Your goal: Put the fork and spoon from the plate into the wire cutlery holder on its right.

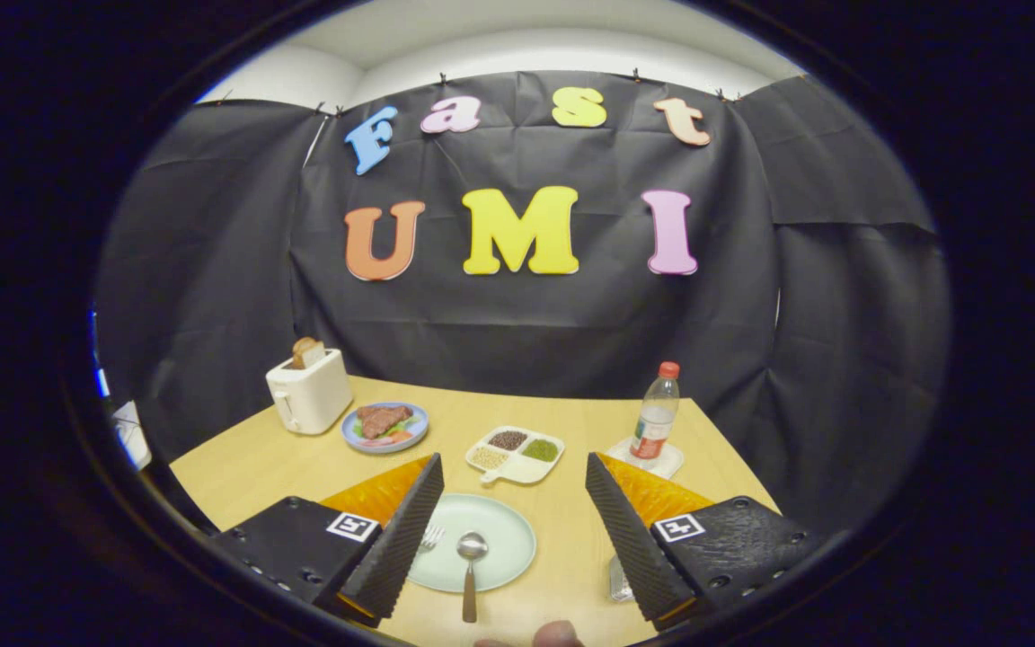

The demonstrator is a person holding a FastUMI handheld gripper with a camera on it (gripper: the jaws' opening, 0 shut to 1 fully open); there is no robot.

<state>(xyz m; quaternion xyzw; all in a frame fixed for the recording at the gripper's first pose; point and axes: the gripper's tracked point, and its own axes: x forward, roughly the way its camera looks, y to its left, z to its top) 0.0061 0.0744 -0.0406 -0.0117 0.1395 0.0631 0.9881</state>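
Observation:
A pale green plate (pixel 499 526) lies on the wooden table between my two fingers. A spoon (pixel 471 562) rests on it with its bowl on the plate and its handle reaching off the near rim. The fork (pixel 431 536) lies at the plate's left side, mostly hidden behind my left finger, with just its tines showing. The wire cutlery holder (pixel 618 580) sits right of the plate, largely hidden behind my right finger. My gripper (pixel 514 472) hovers above the plate, open wide, with nothing between the fingers.
Beyond the plate sit a white divided dish of grains (pixel 516 452), a blue plate of food (pixel 385 425), a white toaster with bread (pixel 308 388) and a water bottle on a coaster (pixel 655 419). A fingertip (pixel 558 634) shows at the table's near edge.

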